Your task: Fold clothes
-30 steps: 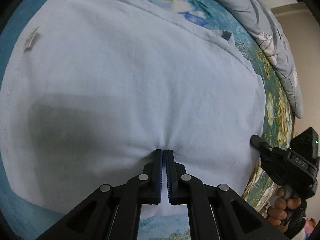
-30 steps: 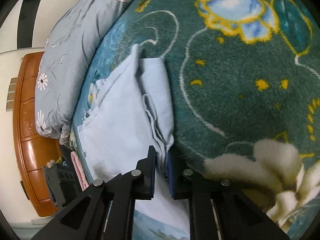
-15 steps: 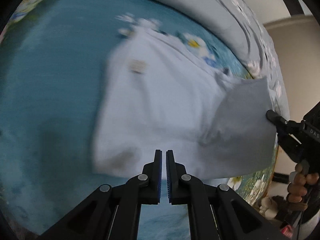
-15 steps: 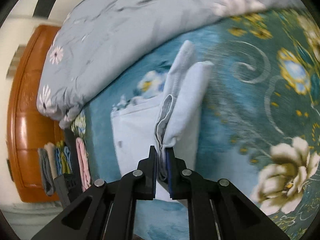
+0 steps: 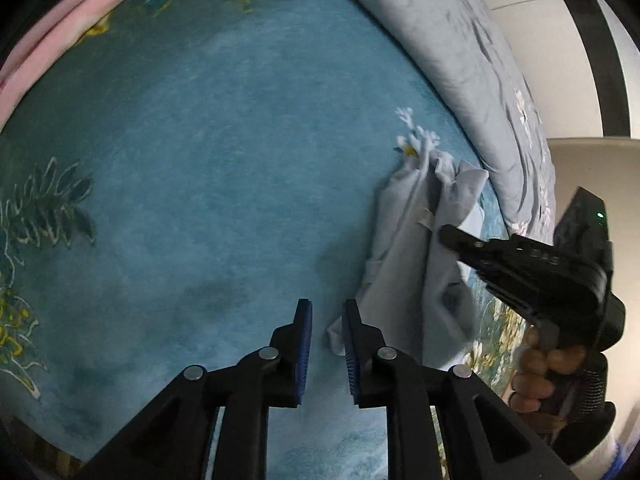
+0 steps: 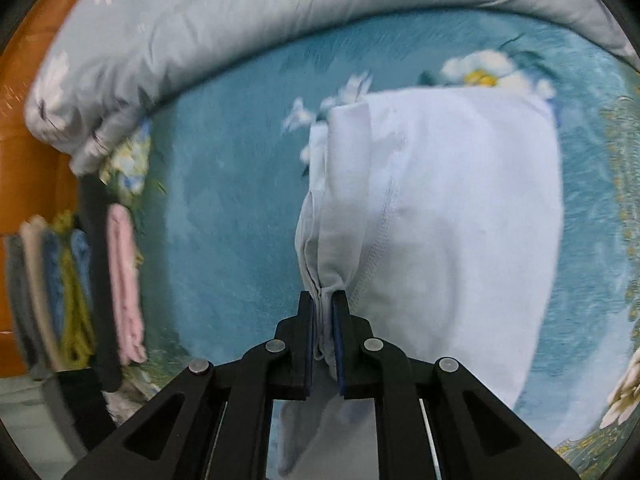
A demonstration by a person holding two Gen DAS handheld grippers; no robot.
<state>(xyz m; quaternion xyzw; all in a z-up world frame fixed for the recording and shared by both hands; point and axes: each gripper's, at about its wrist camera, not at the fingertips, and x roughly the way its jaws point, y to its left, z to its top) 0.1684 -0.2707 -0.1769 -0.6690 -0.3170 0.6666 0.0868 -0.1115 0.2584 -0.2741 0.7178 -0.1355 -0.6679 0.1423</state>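
A pale blue folded garment (image 6: 440,216) hangs from my right gripper (image 6: 323,320), which is shut on its folded edge above the teal floral blanket (image 6: 224,216). In the left wrist view the same garment (image 5: 404,256) hangs bunched at the right, held by the right gripper (image 5: 448,236). My left gripper (image 5: 328,332) is open and empty, just left of the garment's lower corner, over bare blanket (image 5: 208,168).
A grey floral duvet (image 6: 224,28) lies along the far edge of the bed, also in the left wrist view (image 5: 460,52). A stack of folded clothes (image 6: 76,288) stands at the left by an orange wooden headboard (image 6: 24,168). A pink folded garment (image 5: 52,28) lies at top left.
My left gripper has let go of the garment and opened. My right gripper has lifted the garment off the blanket, so it hangs bunched. Both views have swung toward the duvet.
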